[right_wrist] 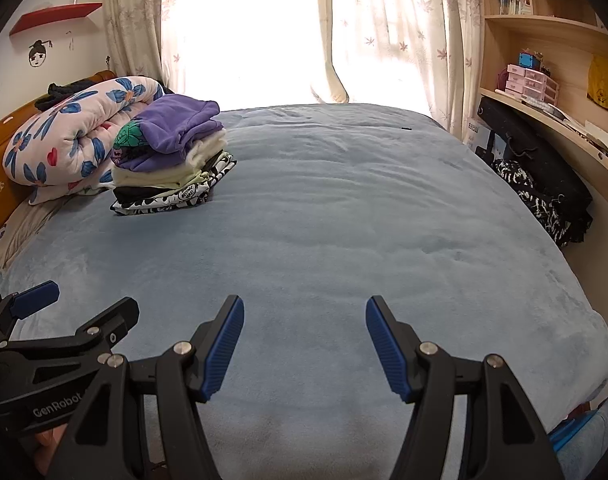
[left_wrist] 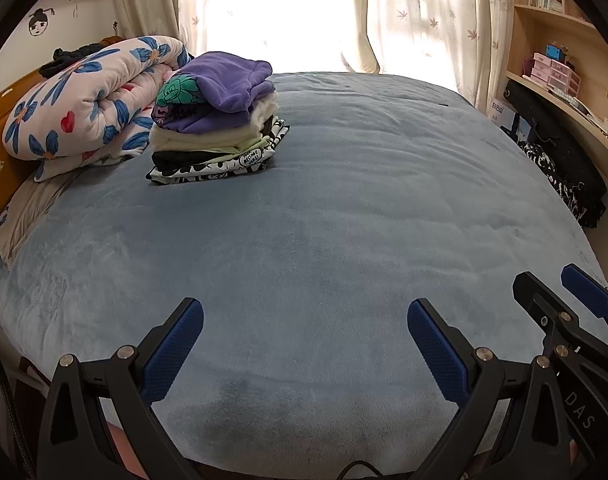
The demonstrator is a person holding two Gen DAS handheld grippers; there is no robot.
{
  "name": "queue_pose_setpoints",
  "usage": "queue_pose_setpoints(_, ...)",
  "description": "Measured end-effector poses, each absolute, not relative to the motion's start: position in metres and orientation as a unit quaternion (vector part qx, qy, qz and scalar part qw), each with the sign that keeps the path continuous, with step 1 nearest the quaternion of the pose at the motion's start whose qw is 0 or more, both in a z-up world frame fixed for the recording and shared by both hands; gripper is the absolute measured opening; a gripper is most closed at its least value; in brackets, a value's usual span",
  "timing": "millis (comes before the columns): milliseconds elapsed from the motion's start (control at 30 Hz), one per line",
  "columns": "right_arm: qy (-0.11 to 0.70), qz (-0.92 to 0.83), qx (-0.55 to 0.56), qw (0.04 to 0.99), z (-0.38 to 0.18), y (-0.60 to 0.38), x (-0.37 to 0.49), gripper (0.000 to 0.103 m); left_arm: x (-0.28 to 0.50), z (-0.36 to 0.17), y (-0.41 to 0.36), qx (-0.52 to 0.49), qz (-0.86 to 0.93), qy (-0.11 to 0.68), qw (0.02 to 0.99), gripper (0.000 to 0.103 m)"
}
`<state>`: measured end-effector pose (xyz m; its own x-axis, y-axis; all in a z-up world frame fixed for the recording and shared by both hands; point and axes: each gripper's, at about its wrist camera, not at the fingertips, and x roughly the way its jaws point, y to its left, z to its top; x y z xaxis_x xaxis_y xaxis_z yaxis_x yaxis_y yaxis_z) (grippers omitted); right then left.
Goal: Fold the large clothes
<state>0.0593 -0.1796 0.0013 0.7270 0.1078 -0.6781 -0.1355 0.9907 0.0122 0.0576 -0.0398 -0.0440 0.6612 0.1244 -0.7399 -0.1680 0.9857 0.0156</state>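
A stack of folded clothes (left_wrist: 215, 120) (right_wrist: 171, 160), purple on top and black-and-white print at the bottom, sits on the far left of the blue bed cover (left_wrist: 324, 220) (right_wrist: 344, 220). My left gripper (left_wrist: 304, 312) hovers open over the near edge of the bed with nothing between its blue pads. My right gripper (right_wrist: 304, 312) is open beside it, also holding nothing. In the left wrist view the right gripper (left_wrist: 552, 288) shows at the right edge. The left gripper (right_wrist: 83, 296) shows at the left edge of the right wrist view. The stack lies far ahead of both.
A rolled floral quilt (left_wrist: 83, 100) (right_wrist: 71, 136) lies against the wooden headboard at the left. A black-and-white garment (left_wrist: 560, 184) (right_wrist: 540, 200) hangs off the bed's right side by a wooden shelf unit (left_wrist: 552, 40) (right_wrist: 544, 48). Curtains (right_wrist: 384, 32) cover a bright window behind.
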Motion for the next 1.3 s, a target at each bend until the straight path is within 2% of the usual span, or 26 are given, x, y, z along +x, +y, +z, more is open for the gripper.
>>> queue_pose_setpoints(1300, 0.366, 0.064, -0.020, 0.928, -0.0015, -0.1837, 0.0592, 0.064, 0.0516, -0.0463, -0.0394, -0.027, 0.086, 0.410, 0.908, 0.101)
